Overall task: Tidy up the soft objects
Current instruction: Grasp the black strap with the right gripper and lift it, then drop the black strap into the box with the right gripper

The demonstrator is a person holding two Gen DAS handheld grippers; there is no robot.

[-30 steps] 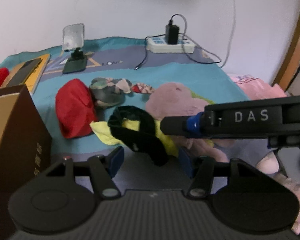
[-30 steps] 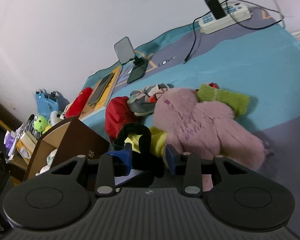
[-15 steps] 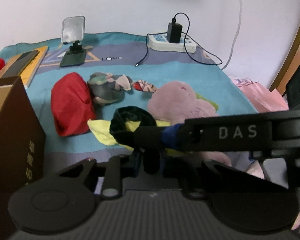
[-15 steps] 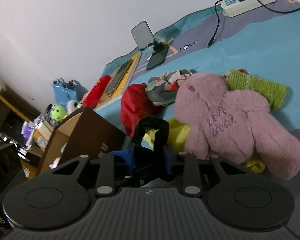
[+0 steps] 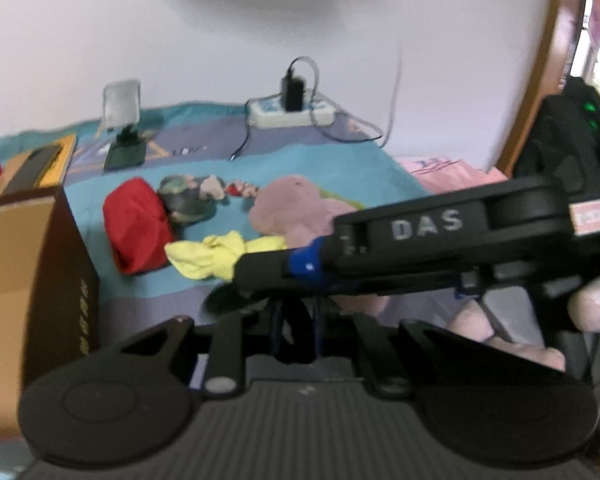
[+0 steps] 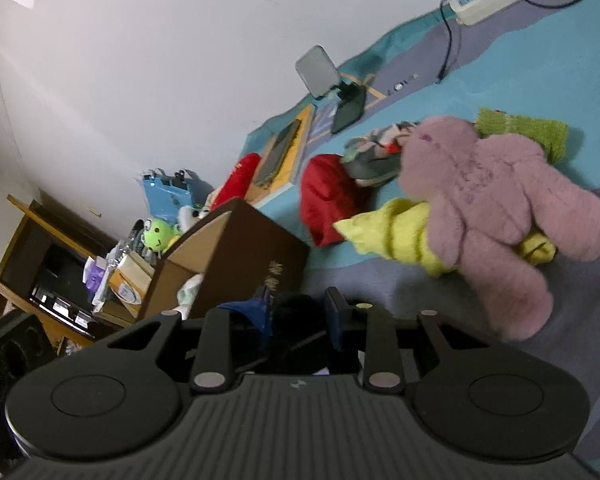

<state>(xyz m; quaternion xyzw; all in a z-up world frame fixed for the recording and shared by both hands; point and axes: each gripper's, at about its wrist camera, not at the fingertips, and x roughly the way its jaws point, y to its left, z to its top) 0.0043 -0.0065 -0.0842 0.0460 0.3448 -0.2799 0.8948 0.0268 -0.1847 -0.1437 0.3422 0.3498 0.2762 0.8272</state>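
Gripping the dark green fuzzy fabric loop [image 6: 296, 312] between them, left gripper [image 5: 296, 320] and right gripper [image 6: 298, 314] should carry it together, unstretched, left to the brown cardboard box [image 6: 236, 252].

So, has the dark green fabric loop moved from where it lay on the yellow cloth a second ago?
Yes. The dark loop is lifted off the yellow cloth, toward the camera, pinched in both the right gripper and the left gripper.
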